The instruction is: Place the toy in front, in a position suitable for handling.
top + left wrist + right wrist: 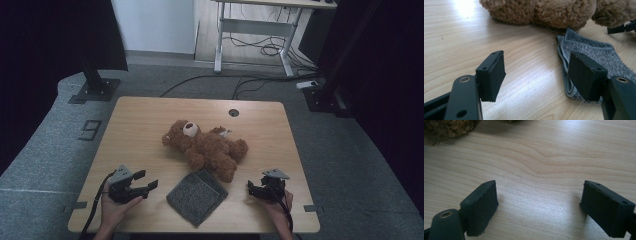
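A brown teddy bear (pixel 205 146) lies on its back in the middle of the wooden table (pixel 145 115). In front of it a folded grey cloth (pixel 197 195) rests flat, one corner tucked near the bear's leg. My left gripper (pixel 148 180) sits at the front left of the table, held by a hand, its jaws open and pointing toward the cloth. In the left gripper view the cloth (pixel 594 57) lies just beyond the right fingertip and the bear (pixel 544 12) fills the top. My right gripper (pixel 254 189) rests at the front right, open, with bare wood between its jaws.
A round cable hole (pixel 233 112) sits near the table's far edge. Beyond the table stand black stand bases (pixel 95 90) and a white desk frame (pixel 255 30) with cables on the floor. The other gripper's tip (pixel 621 28) shows past the cloth.
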